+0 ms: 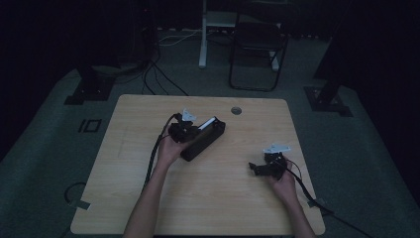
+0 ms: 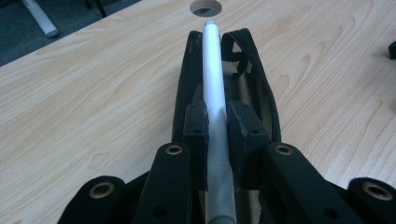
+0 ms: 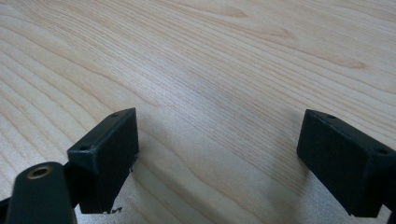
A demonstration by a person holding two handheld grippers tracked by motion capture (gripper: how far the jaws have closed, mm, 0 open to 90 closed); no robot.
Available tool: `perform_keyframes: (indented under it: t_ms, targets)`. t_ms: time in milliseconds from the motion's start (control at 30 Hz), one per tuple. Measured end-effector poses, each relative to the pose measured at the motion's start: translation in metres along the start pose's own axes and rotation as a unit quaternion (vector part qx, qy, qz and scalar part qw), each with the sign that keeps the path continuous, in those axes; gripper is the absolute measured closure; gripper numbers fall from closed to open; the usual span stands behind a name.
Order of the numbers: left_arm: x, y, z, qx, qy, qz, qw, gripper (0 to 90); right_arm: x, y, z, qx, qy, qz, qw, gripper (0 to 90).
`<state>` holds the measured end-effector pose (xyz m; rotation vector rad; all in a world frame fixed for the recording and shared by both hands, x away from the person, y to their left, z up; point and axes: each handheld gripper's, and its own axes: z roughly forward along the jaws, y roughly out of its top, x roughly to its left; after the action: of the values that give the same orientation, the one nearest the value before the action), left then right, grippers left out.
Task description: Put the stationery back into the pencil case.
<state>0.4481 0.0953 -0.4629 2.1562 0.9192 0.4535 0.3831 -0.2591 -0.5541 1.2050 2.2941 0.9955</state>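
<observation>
A black zip pouch (image 1: 204, 140) lies open on the wooden table (image 1: 124, 158), slanting toward the far right. My left gripper (image 1: 184, 130) sits at its near end, shut on a white pen (image 2: 212, 79) that runs lengthwise over the pouch's (image 2: 261, 84) opening. The pen's far tip (image 1: 212, 120) reaches the pouch's far end. My right gripper (image 1: 257, 167) rests low over bare wood at the table's right side, open, with nothing between its fingers (image 3: 105, 154).
A round cable hole (image 1: 236, 110) is set in the table near the far edge, just beyond the pouch. Past the table stand a folding chair (image 1: 257, 44), a white post (image 1: 202, 34) and loose floor cables (image 1: 163, 79). Each gripper's cable trails toward the near edge.
</observation>
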Motion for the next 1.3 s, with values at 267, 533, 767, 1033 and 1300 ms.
perform_keyframes:
  t_ms: [267, 533, 767, 1033, 1300]
  targets:
    - [-0.004, 0.001, 0.005, 0.006, -0.002, 0.006, 1.0000, 78.7, 0.000, 0.000, 0.000, 0.000, 0.000, 0.000, 1.0000, 12.8]
    - [-0.007, 0.000, 0.010, 0.014, -0.003, 0.009, 0.9999, 78.7, 0.000, 0.000, 0.000, 0.000, 0.000, 0.000, 1.0000, 12.9]
    - [-0.009, 0.000, 0.013, 0.019, -0.003, 0.014, 0.9997, 78.6, 0.000, 0.000, 0.000, 0.000, 0.000, 0.000, 1.0000, 12.8]
    - [-0.011, 0.003, 0.002, 0.008, 0.013, 0.026, 0.9996, 58.7, 0.000, 0.000, 0.000, 0.000, 0.000, 0.000, 1.0000, 12.8]
    - [0.003, -0.004, -0.024, 0.001, 0.028, 0.027, 0.9992, 47.7, 0.000, 0.000, 0.000, 0.000, 0.000, -0.001, 1.0000, 12.9]
